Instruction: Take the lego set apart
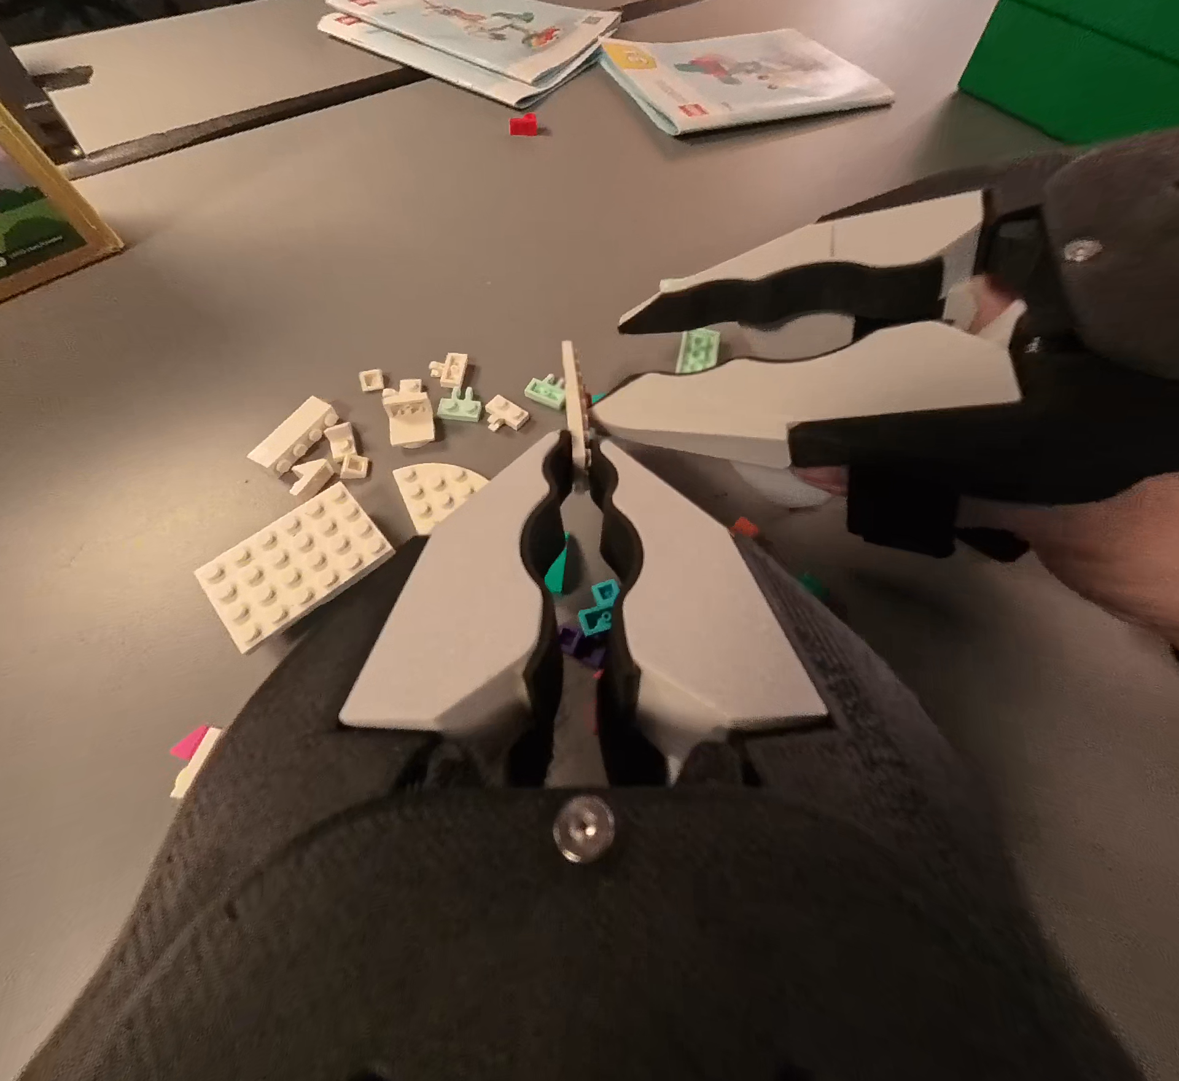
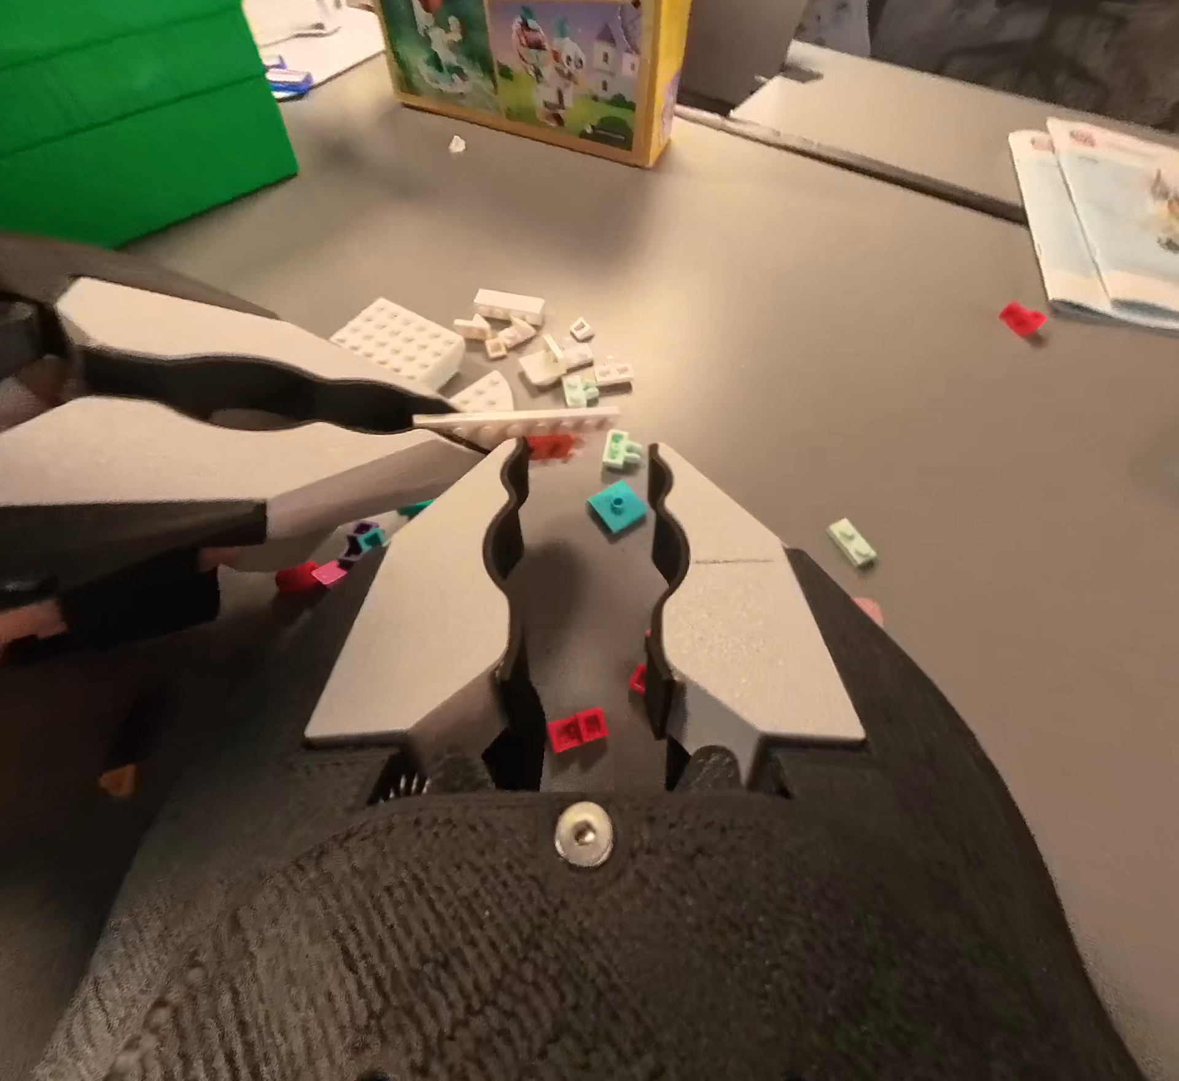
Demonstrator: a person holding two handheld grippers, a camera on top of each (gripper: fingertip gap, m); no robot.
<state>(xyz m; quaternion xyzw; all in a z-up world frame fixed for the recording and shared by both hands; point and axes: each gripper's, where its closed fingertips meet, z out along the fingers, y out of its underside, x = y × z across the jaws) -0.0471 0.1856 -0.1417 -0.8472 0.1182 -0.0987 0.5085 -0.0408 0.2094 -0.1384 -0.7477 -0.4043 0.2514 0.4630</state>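
Now the left gripper (image 1: 577, 450) pinches a white plate (image 2: 520, 420) above the table (image 1: 446, 259), red piece (image 2: 550, 448) beneath. Right gripper (image 2: 584, 454), jaws spread, should close squarely on the red piece and peel downward, not twist.

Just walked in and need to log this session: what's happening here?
A person is taking a lego set apart with two handheld grippers. The left gripper is shut on a thin white plate, held above the table, with a red piece under it. The right gripper is open at the plate. Loose white pieces lie nearby.
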